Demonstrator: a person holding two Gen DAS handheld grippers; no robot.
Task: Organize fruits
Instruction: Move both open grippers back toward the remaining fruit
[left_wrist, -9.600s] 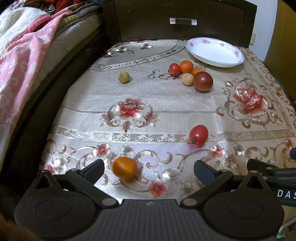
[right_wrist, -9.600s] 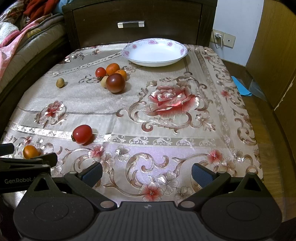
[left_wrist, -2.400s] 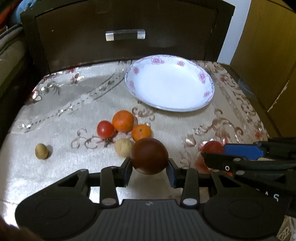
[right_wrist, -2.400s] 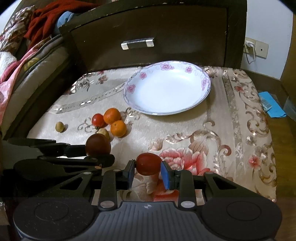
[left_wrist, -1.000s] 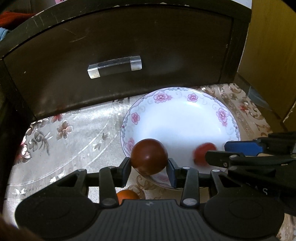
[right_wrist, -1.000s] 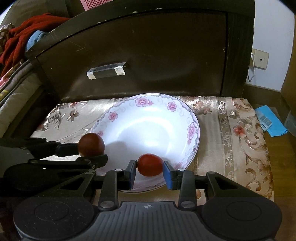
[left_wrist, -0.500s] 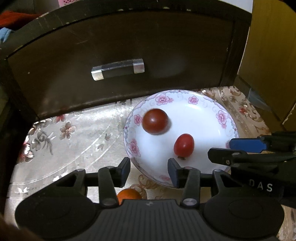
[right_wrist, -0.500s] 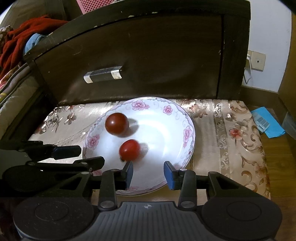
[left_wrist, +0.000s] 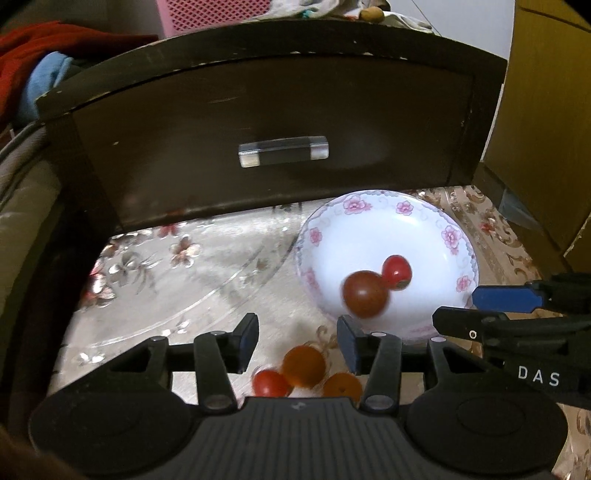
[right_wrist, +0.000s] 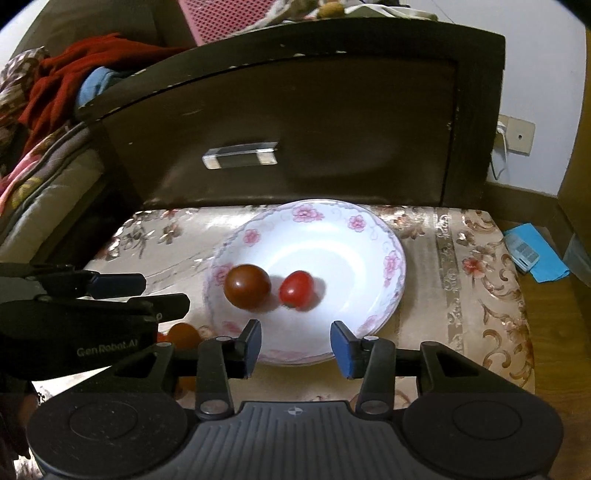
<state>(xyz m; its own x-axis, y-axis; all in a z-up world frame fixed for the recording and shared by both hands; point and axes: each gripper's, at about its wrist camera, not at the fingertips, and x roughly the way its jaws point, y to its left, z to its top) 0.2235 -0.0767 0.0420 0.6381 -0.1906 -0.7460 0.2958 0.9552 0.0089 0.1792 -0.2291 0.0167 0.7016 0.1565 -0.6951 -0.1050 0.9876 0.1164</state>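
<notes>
Floral cloth bears a plate (left_wrist: 466, 248); oranges (left_wrist: 303, 365) lie just before it, nearest the empty, parted left gripper (left_wrist: 297, 341); right gripper (right_wrist: 295, 344) likewise parted, empty.

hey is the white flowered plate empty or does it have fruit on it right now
Not empty. The plate holds two fruits: a dark red tomato and a smaller bright red tomato, lying side by side. Both tongs are open and hold nothing.
</notes>
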